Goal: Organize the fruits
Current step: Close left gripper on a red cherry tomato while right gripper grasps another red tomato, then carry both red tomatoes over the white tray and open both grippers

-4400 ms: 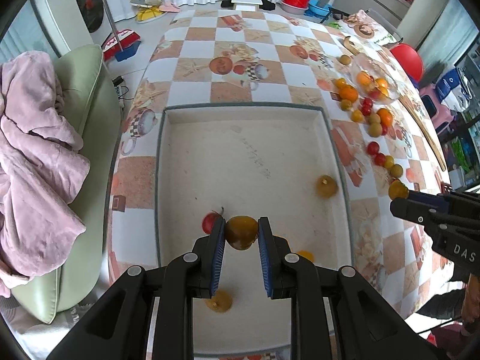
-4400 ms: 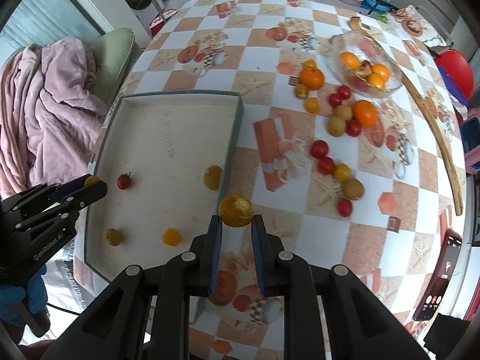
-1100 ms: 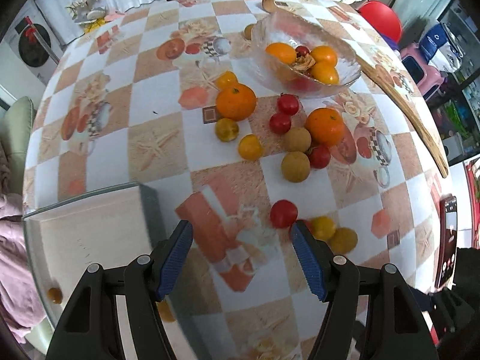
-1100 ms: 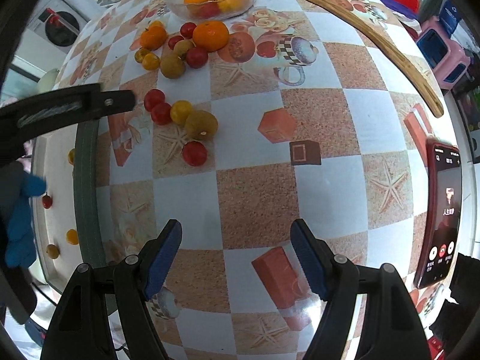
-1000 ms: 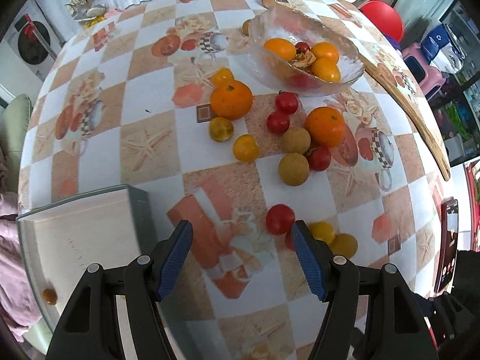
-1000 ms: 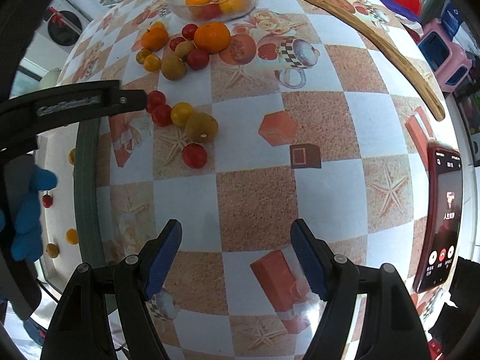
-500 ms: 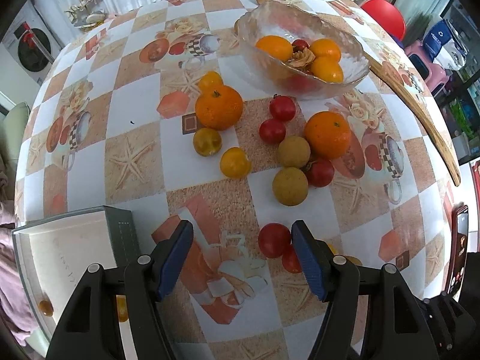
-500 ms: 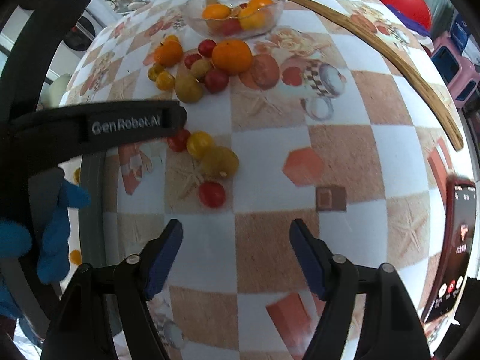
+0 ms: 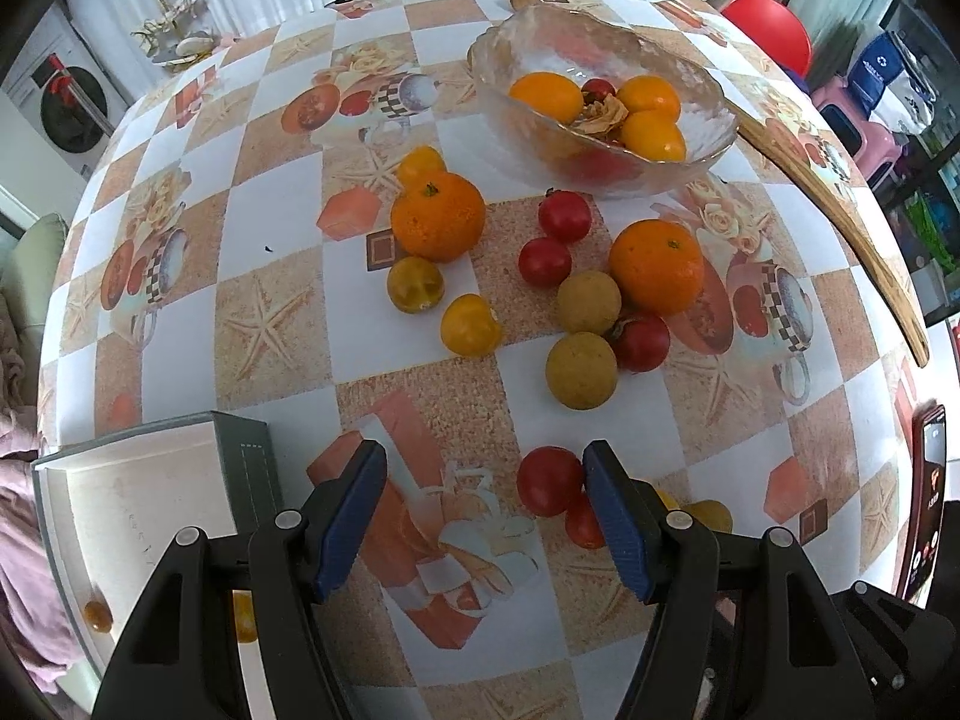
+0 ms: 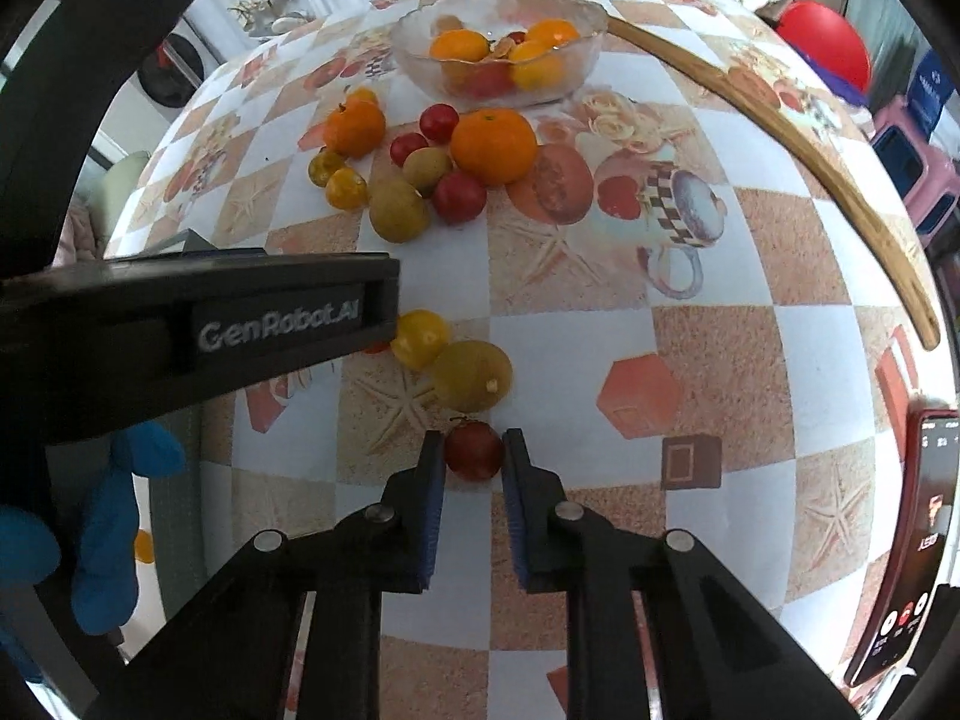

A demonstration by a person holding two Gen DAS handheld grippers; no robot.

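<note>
The right tongs [image 10: 474, 456] have closed on a small red tomato [image 10: 473, 452] that sits on the checked desk [image 10: 690, 360]; both blue pads press its sides. Just beyond it lie a yellow-green fruit [image 10: 473, 376] and a yellow tomato [image 10: 421, 338], touching each other.

The left tongs [image 9: 483, 516] stand wide and hold nothing. A second red tomato [image 9: 549, 480] lies between their fingers, close against the right-hand pad; whether the pad actually touches it is hard to tell from this angle. Another red one [image 9: 585, 522] peeks out behind that finger.

Farther up the desk the main cluster of fruit is spread out: two oranges [image 9: 438, 216], several red tomatoes [image 9: 545, 262], yellow tomatoes [image 9: 471, 324] and two tan round fruits [image 9: 581, 370]. Beyond them a glass bowl [image 9: 690, 102] holds more oranges.

At lower left in the left wrist view, the grey-walled tray [image 9: 243, 456] sits beside the tongs with a small brownish fruit [image 9: 98, 615] inside. A phone [image 10: 912, 570] lies at the desk's right edge
</note>
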